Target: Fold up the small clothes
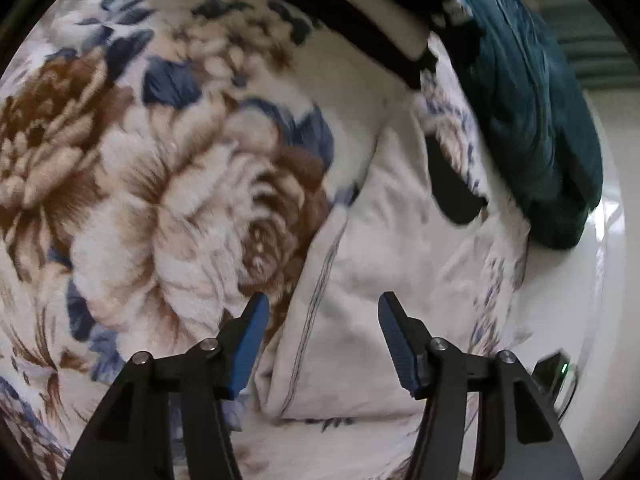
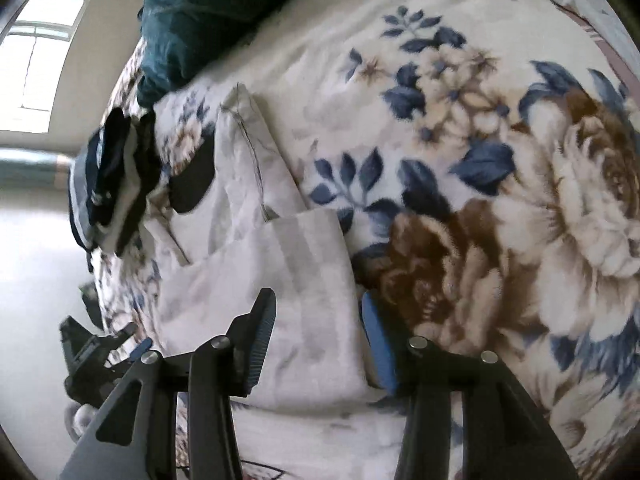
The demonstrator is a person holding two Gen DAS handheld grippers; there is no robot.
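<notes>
Pale off-white cotton garment (image 2: 280, 276), partly folded with a stitched seam showing, lies on the floral fleece blanket (image 2: 480, 160) covering the bed, near its edge. Left gripper (image 1: 324, 336): fingers wide apart, empty, hovering over the garment's near hem. Right gripper (image 2: 316, 336): fingers also spread wide, straddling the folded flap, nothing pinched. Dark teal bundled cloth (image 1: 532, 128) and a small stack of dark and white folded clothes (image 2: 112, 184) sit beyond, by the bed edge. Judgement: next fold pending. To do it well, pinch only the garment layers at matching corners, not the fleece below, lift evenly, and lay edge to edge, smoothing creases.
</notes>
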